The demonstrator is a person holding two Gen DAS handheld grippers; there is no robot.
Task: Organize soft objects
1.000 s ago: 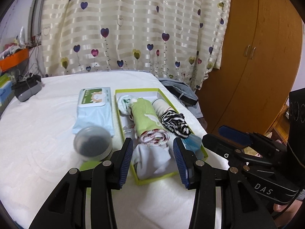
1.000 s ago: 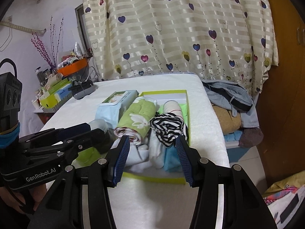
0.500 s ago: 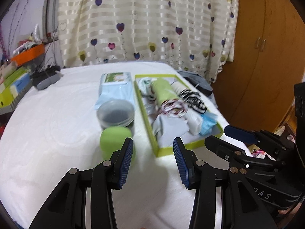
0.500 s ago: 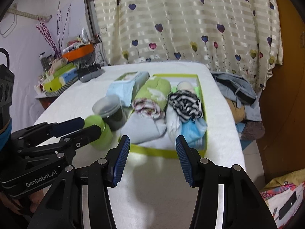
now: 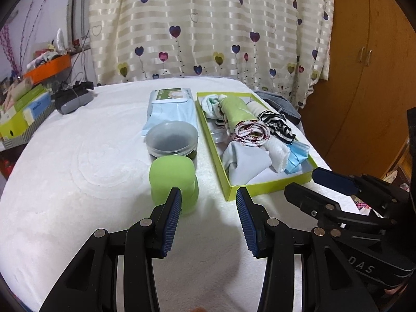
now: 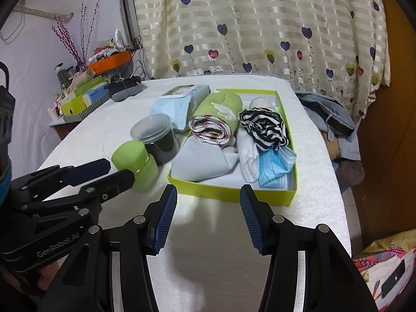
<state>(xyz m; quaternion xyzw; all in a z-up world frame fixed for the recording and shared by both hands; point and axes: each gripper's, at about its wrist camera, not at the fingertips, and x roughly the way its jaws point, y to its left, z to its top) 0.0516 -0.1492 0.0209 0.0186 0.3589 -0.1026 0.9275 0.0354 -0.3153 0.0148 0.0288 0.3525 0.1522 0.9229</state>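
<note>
White textured bedding (image 5: pixel 78 169) fills mid-frame under a heart-print curtain (image 5: pixel 208 26), brown wardrobe (image 5: pixel 364 65) at right. Rolled cloths (image 6: pixel 215 122) fill the green box (image 6: pixel 228 195), centre. Left gripper (image 5: pixel 206 202) and right gripper (image 6: pixel 208 202) both spread, empty.

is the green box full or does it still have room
Mostly full. The green box holds rolled cloths, a striped cloth and a blue face mask; bare floor shows only at its near edge.
</note>
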